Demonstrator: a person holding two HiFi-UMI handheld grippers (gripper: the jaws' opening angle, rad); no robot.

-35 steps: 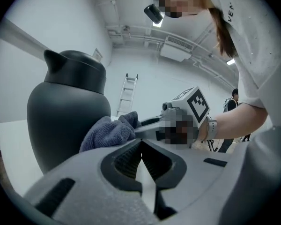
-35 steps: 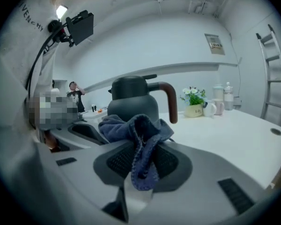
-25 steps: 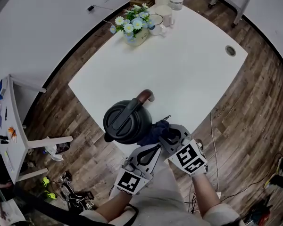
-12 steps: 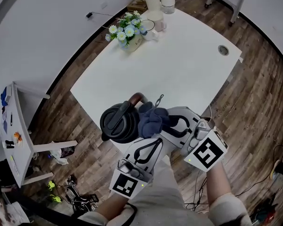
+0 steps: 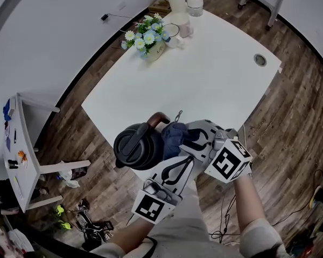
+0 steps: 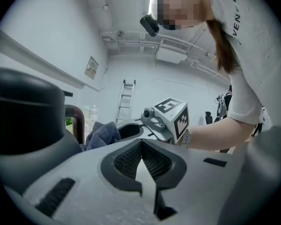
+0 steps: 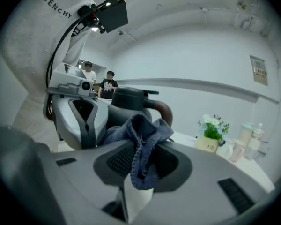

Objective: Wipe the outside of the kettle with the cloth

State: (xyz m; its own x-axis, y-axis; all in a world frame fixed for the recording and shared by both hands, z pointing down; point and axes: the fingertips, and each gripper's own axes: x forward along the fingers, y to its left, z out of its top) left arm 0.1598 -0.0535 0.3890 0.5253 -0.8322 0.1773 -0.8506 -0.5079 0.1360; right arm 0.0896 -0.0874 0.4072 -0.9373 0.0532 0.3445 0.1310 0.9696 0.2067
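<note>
The black kettle (image 5: pixel 138 147) stands at the near edge of the white table (image 5: pixel 215 74), close in front of the person, its brown handle (image 5: pixel 157 117) turned toward the far side. Both forearms reach forward from the bottom of the head view, and the two grippers converge at the kettle's right side. The right gripper (image 5: pixel 192 137) comes in from the right with its marker cube (image 5: pixel 227 160) raised and tilted. Its jaws are clamped on the dark blue cloth (image 5: pixel 176 133), which bunches up out of the jaws and lies against the kettle's body just below the handle. In the right gripper view the cloth (image 7: pixel 143 130) hangs folded between the two pads, with the kettle (image 7: pixel 126 102) directly behind it. The left gripper (image 5: pixel 180 164) lies lower and nearer the person, angled up and to the right, its tip just beside the kettle and under the right gripper. In the left gripper view its jaws meet at the tips with nothing between them, and the kettle (image 6: pixel 23 116) looms at the left. A pot of flowers (image 5: pixel 146 35) sits at the table's far side, well apart.
</note>
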